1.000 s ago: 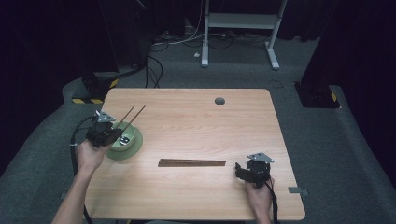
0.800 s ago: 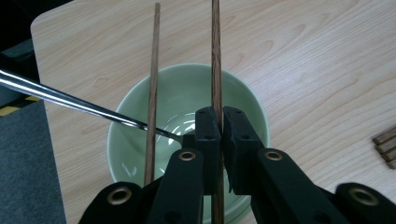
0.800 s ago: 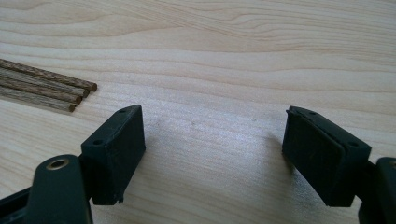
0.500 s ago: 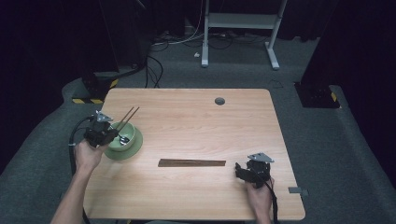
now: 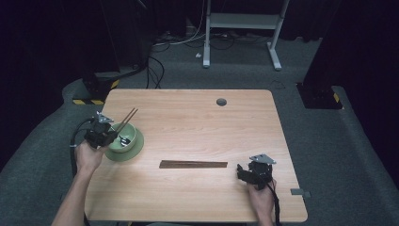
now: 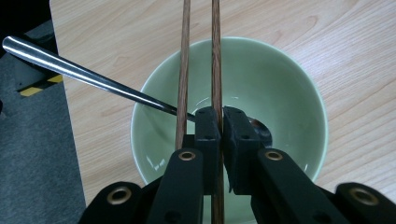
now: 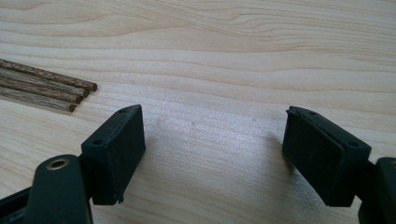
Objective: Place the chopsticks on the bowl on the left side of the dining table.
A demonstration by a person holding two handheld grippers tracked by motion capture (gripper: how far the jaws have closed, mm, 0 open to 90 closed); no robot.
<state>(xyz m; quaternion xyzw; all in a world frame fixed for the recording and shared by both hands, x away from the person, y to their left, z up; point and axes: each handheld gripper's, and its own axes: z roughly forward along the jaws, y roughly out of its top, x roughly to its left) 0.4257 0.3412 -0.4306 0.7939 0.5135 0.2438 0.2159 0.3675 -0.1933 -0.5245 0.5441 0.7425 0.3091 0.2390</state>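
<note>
left gripper: black, brass-ringed screw holes | right gripper: black, grey three-cornered plate

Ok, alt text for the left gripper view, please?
The left gripper, jaws shut, pinches one of two brown wooden chopsticks above a pale green ceramic bowl; the other stick runs beside its left jaw. A shiny metal spoon leans in the bowl on the light wooden table.

Grey carpet; white desk frame; dark surroundings.
</note>
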